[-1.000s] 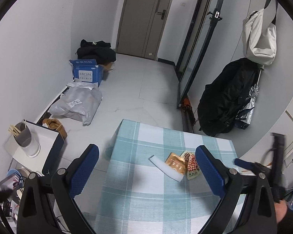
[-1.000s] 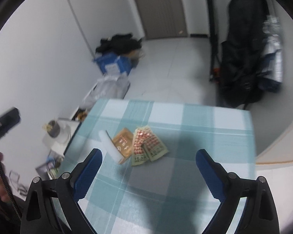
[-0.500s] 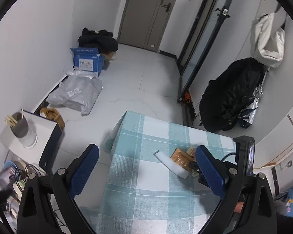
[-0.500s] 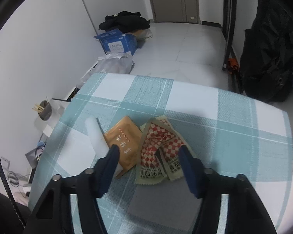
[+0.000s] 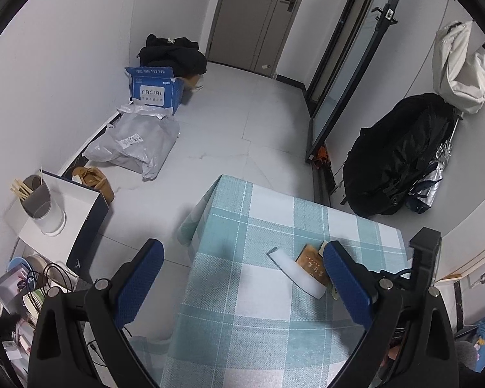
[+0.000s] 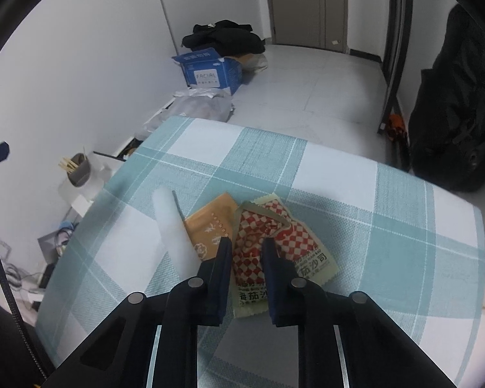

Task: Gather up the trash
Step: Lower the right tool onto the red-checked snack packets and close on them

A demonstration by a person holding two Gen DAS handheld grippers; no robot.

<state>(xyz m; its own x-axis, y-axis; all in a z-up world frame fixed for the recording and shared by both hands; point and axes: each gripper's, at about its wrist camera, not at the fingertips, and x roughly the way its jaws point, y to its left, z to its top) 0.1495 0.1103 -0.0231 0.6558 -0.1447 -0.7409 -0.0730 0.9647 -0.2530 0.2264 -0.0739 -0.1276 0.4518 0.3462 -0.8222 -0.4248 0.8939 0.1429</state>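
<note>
The right gripper point(image 6: 246, 247) is down on the checked tablecloth point(image 6: 388, 213) over a small heap of wrappers, its jaws just closed to a narrow gap with the red-and-white checked sachet point(image 6: 252, 245) between the blue pads; the pads sit against the crumpled packet's sides, so it looks pinched, though the sachet lies on the cloth rather than lifted. A second checked sachet point(image 6: 310, 252) fans out to the right of it, partly under the right finger. Just left of the gripper lies an orange packet point(image 6: 210, 226), touching the checked one, and left of that a white strip of wrapper point(image 6: 173, 229) lies along the orange packet's edge. The left gripper point(image 5: 239, 278) hovers over the near left part of the same table with its jaws spread wide and nothing between them. In its view the white strip point(image 5: 296, 273) and the orange packet point(image 5: 312, 263) lie just beside its right finger, which hides the sachets. On the floor beyond the table are a blue carton point(image 6: 210, 71), a grey mailing bag point(image 5: 135, 144) and a black heap of clothing point(image 5: 173, 53) by the far wall.
</note>
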